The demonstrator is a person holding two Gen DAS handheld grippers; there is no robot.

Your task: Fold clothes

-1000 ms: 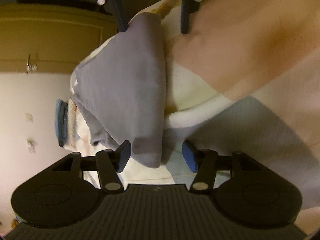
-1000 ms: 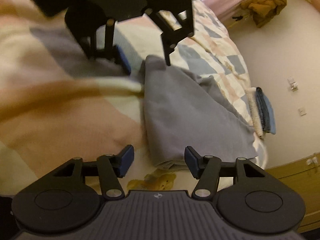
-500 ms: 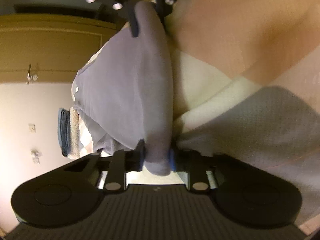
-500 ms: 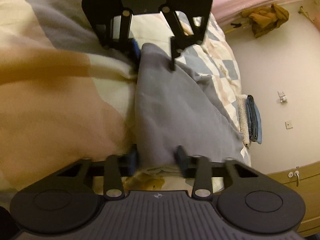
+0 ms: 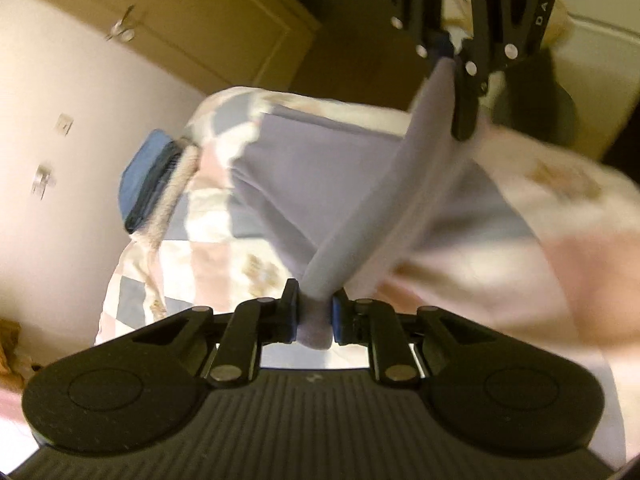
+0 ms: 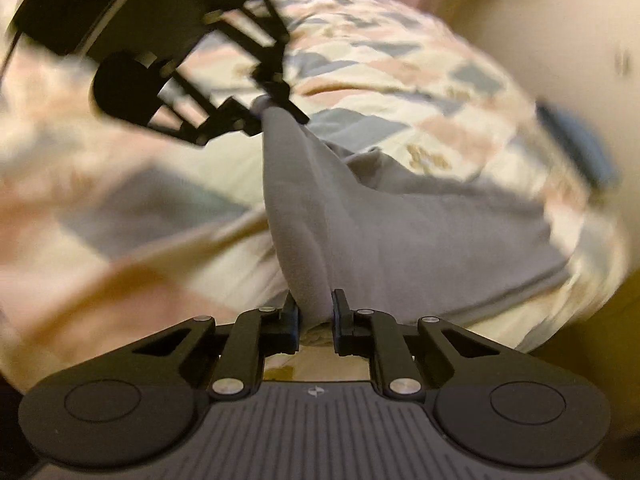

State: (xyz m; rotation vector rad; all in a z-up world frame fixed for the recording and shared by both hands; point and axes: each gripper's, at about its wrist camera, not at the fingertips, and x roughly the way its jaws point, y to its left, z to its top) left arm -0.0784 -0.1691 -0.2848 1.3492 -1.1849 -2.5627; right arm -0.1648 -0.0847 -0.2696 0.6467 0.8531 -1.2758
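Note:
A grey garment (image 5: 320,184) (image 6: 400,232) is lifted along one folded edge above a patchwork quilt. My left gripper (image 5: 314,316) is shut on one end of that edge. My right gripper (image 6: 314,322) is shut on the other end. The edge runs taut between them, and the rest of the cloth hangs down onto the bed. Each view shows the other gripper at the far end: the right gripper (image 5: 454,60) and the left gripper (image 6: 266,106). Both views are motion-blurred.
The quilt (image 6: 400,64) (image 5: 224,256) covers the bed in cream, pink and grey-blue patches. A stack of folded blue and beige items (image 5: 152,184) lies near the bed's edge by a pale wall. A wooden cabinet (image 5: 192,20) stands behind.
Both grippers went from open beside the garment's fold to shut on it, then lifted it off the quilt. The views have swung and the fold now stretches in the air.

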